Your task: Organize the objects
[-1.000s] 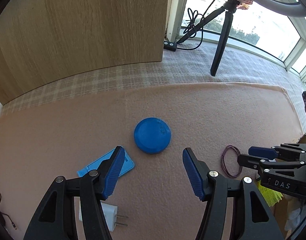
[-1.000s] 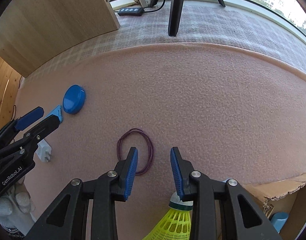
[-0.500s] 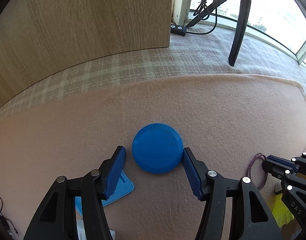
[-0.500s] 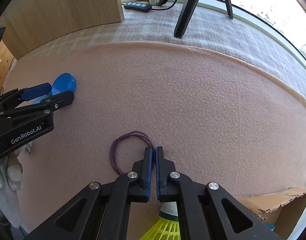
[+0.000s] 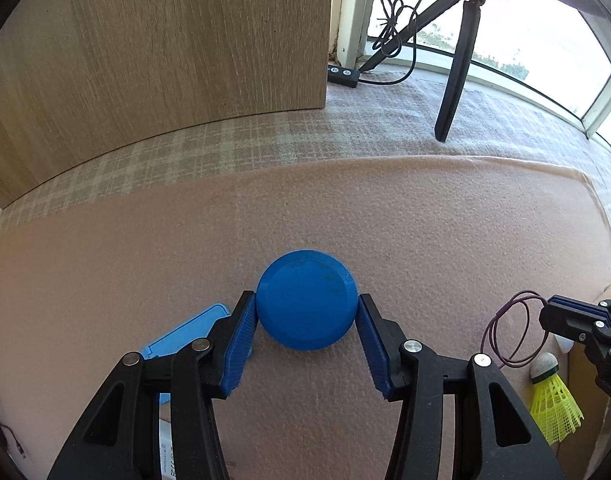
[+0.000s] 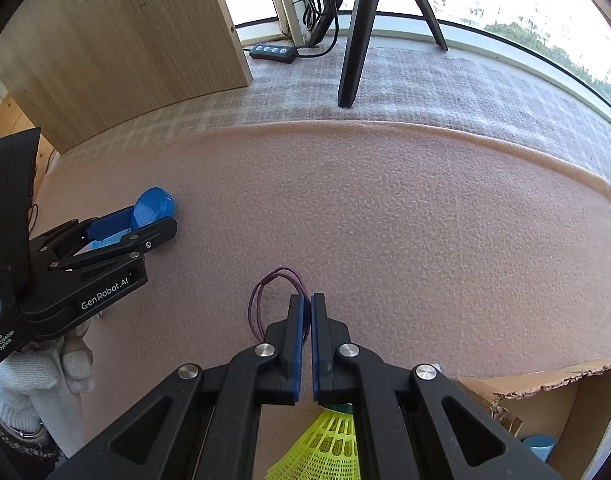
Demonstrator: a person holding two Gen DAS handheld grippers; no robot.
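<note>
A round blue disc point(image 5: 305, 300) lies on the pink blanket point(image 5: 425, 220). My left gripper point(image 5: 305, 300) straddles it, jaws closing, and both blue pads point(image 5: 241, 336) touch its rim. From the right wrist view the disc point(image 6: 151, 208) sits between the left gripper's point(image 6: 161, 220) fingers. My right gripper point(image 6: 307, 300) is shut on a thin purple band point(image 6: 257, 300). In the left wrist view the band point(image 5: 505, 328) hangs in a loop from the right gripper point(image 5: 549, 310).
A yellow shuttlecock point(image 5: 553, 400) lies by a torn cardboard box point(image 6: 545, 380) at the right. A light blue flat piece point(image 5: 185, 332) lies left of the disc. A tripod leg point(image 5: 453, 80), a wooden panel point(image 5: 145, 60) and a cabled remote point(image 6: 273, 52) stand behind. A gloved hand point(image 6: 33, 380) holds the left gripper.
My left gripper came forward over the blue disc and narrowed until its pads reached the rim. My right gripper shut on the purple band and rose a little with it.
</note>
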